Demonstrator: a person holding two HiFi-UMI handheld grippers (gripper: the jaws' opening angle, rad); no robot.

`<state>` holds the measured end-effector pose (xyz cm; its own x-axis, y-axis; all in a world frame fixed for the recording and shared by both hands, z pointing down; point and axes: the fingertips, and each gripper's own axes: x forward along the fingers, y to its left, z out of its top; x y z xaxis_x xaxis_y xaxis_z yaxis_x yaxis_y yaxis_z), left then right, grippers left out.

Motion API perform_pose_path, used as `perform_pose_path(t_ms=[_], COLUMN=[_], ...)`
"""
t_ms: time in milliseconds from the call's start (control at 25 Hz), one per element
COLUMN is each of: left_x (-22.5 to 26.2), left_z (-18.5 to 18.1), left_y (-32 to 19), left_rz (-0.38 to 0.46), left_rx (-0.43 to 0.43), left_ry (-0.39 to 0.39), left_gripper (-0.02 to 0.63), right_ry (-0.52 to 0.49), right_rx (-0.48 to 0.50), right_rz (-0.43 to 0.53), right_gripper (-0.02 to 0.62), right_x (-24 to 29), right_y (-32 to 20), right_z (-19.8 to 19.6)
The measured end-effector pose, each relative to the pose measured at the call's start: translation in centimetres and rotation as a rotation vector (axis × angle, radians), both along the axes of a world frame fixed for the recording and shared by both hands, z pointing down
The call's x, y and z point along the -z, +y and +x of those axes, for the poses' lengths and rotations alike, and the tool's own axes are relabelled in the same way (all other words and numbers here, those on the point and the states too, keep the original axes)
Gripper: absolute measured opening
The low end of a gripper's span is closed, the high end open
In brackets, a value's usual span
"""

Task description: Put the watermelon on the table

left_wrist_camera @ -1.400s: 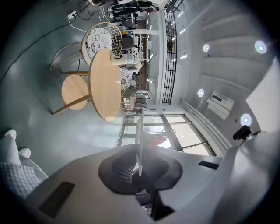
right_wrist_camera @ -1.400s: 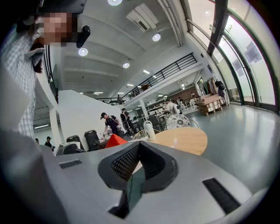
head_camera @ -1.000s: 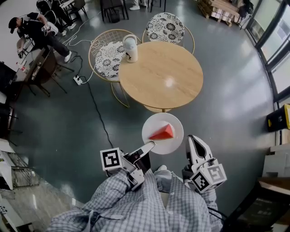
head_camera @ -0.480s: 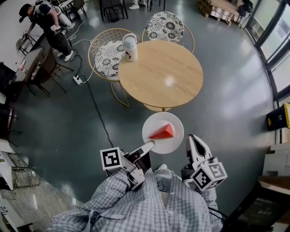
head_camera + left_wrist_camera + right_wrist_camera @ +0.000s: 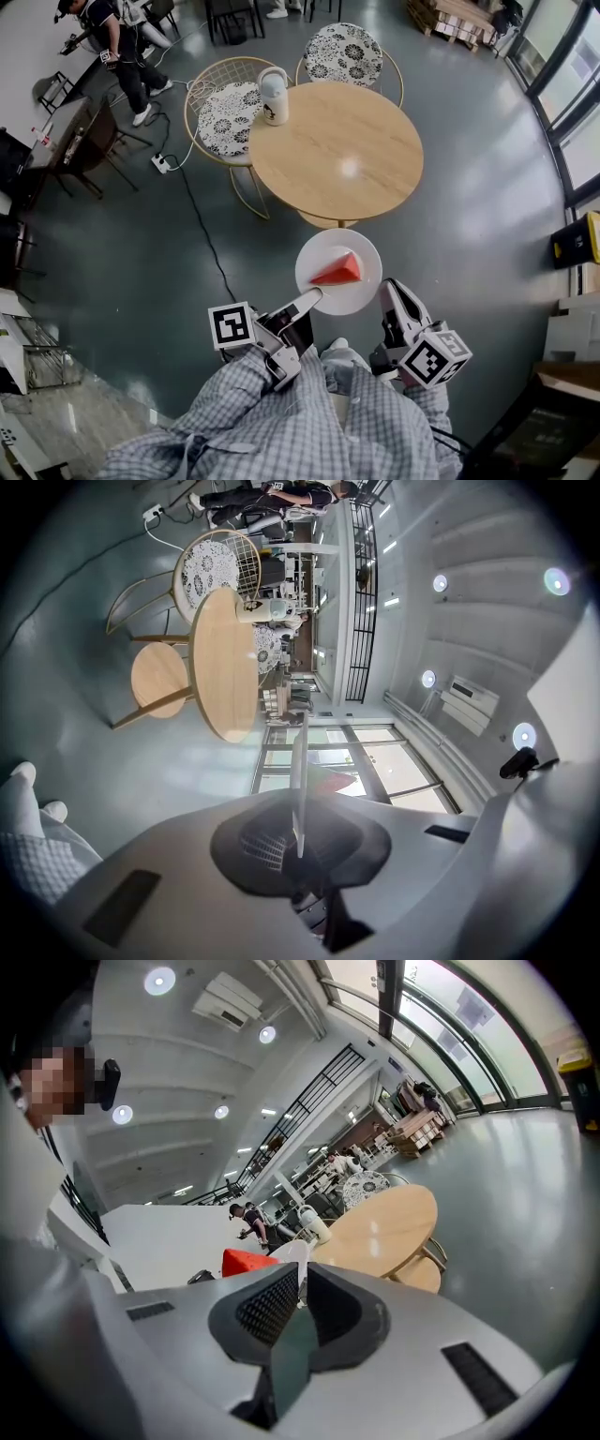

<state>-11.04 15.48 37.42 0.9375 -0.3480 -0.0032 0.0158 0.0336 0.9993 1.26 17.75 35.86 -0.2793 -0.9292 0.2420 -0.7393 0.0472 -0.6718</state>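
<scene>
- My right claw [image 5: 388, 289] has rolled since a second ago, so its marker cube [image 5: 435, 358] shows a different face, and its tips have closed in on the plate's near-right edge. The plate [image 5: 323, 251] has shifted slightly up and to the right in the head view. The person [image 5: 112, 33] at the far left has walked further off.
- My left claw [image 5: 309, 302] is clenched on the plate's near-left rim. In the left gripper view the thin white edge stands upright in the narrow slit between the jaws.
- My right claw is clenched as well. In the right gripper view its jaws are drawn together with the plate's white rim caught at their tips.
- The watermelon [image 5: 339, 270], a red wedge, lies on the white plate slightly right of its middle, with its point towards my left claw.
- The plate hangs between my two claws above the grey floor [image 5: 469, 206]. It is just short of the round wooden table [image 5: 333, 150] and does not rest on it.
- A pale jug [image 5: 272, 97] stands at the table's far-left edge.
- Two chairs with patterned cushions sit behind the table, one [image 5: 223, 117] at its left and one [image 5: 344, 56] at its far side.
</scene>
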Motion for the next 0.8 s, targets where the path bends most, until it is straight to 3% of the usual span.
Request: perform_pose_path(t_ms=[280, 600, 800], left_x=[-0.3, -0.3, -0.4], left_z=[-1.8, -3.2, -3.4], left_y=[-0.5, -0.4, -0.2], left_rz=[-0.002, 0.008, -0.001], left_rx=[0.000, -0.022, -0.031], left_ry=[-0.001, 0.008, 0.028], left_gripper=[0.026, 0.026, 0.026], right_ry=[-0.103, -0.083, -0.096], right_rx=[-0.015, 0.024, 0.039], right_rz=[-0.004, -0.034, 0.014], right_gripper=[0.087, 0.087, 0.087], right_x=[-0.1, -1.0, -0.5], right_y=[-0.1, 0.1, 0.5], right_z=[-1.7, -4.7, -5.2])
